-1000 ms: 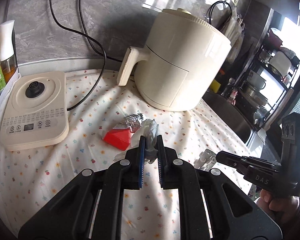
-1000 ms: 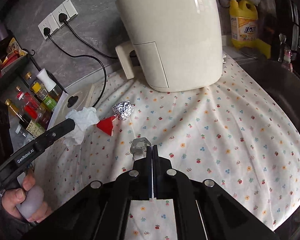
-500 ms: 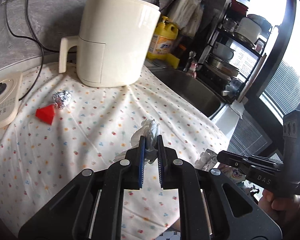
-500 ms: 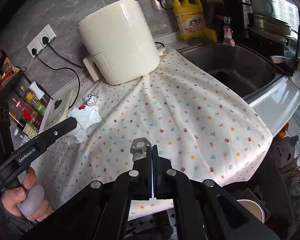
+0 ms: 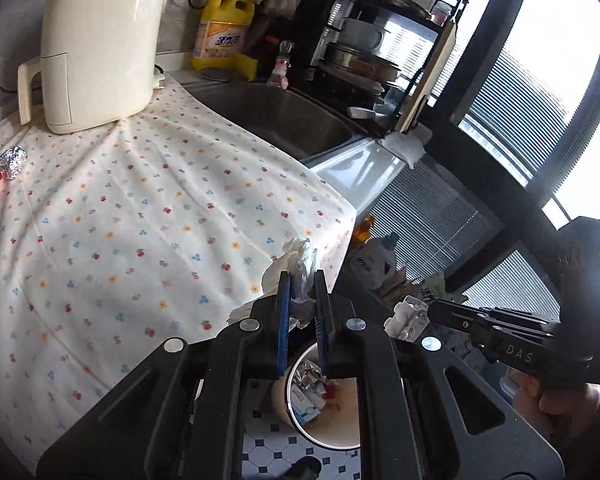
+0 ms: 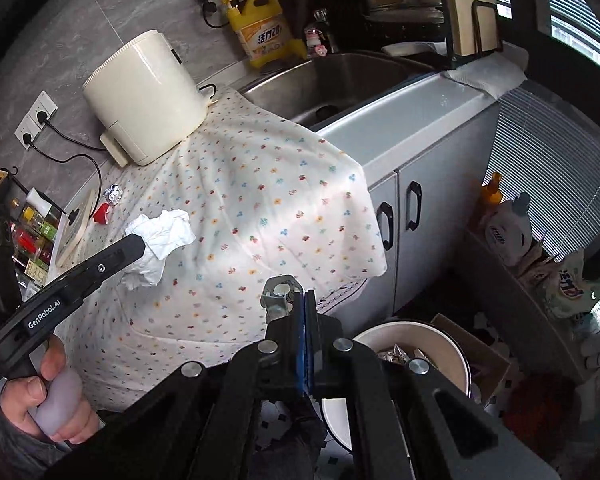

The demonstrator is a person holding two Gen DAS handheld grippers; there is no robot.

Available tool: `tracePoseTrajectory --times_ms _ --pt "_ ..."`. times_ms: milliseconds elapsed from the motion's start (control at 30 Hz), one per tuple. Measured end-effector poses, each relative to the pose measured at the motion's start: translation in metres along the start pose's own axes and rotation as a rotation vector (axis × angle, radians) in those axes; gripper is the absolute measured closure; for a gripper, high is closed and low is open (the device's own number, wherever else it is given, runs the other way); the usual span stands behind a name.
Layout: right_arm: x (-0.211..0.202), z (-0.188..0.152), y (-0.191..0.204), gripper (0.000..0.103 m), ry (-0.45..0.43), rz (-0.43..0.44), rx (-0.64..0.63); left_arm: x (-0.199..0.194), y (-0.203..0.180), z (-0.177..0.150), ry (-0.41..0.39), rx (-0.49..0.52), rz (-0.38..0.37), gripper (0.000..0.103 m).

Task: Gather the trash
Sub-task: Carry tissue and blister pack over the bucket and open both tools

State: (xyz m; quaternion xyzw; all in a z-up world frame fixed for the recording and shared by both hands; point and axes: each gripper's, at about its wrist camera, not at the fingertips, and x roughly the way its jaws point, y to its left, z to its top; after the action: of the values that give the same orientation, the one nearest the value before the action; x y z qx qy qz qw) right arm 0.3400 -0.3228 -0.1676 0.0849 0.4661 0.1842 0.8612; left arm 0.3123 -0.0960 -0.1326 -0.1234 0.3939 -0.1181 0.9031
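Both tongs carry trash toward the floor bin

Left tongs [image 5: 300,280] clench a crumpled tissue [image 5: 300,256]; right tongs [image 6: 300,300] pinch a small wrapper [image 6: 278,292]. The bin [image 6: 452,350] sits at five o'clock; releasing early would likely drop either piece onto the floor tiles.

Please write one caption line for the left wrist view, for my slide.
Left gripper holding crumpled tissue above the floor bin, right gripper carrying a small wrapper alongside.

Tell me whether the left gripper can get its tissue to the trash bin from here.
Probably yes. The left gripper is shut on the crumpled tissue, and the open trash bin sits on the floor just below and ahead, with nothing between them.
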Motion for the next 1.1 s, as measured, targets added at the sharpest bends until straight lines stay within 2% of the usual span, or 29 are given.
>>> tracePoseTrajectory --times_ms 267,400,433,467,533,800,1067,1100 --pt "-0.007 -0.043 -0.052 0.101 0.060 -0.045 0.043 0.032 -0.043 -0.038 0.077 0.015 -0.043 0.091" --pt "-0.008 -0.062 -0.071 0.097 0.102 -0.059 0.076 0.044 -0.055 -0.053 0.112 0.021 -0.059 0.091" --pt "-0.008 -0.066 -0.076 0.092 0.111 -0.065 0.085 0.047 -0.058 -0.057 0.120 0.022 -0.061 0.091" --pt "-0.009 -0.070 -0.080 0.072 0.114 -0.075 0.093 0.050 -0.060 -0.060 0.129 0.025 -0.063 0.091" --pt "-0.016 -0.076 -0.089 0.046 0.092 -0.103 0.113 0.054 -0.065 -0.067 0.147 0.032 -0.069 0.091" --pt "-0.044 -0.092 -0.119 0.042 0.045 -0.164 0.173 0.071 -0.086 -0.086 0.211 0.071 -0.100 0.091" --pt "-0.065 -0.103 -0.130 0.040 0.015 -0.203 0.201 0.082 -0.117 -0.095 0.246 0.115 -0.167 0.091" --pt "-0.067 -0.104 -0.131 0.040 0.014 -0.208 0.203 0.083 -0.118 -0.096 0.247 0.109 -0.183 0.087"
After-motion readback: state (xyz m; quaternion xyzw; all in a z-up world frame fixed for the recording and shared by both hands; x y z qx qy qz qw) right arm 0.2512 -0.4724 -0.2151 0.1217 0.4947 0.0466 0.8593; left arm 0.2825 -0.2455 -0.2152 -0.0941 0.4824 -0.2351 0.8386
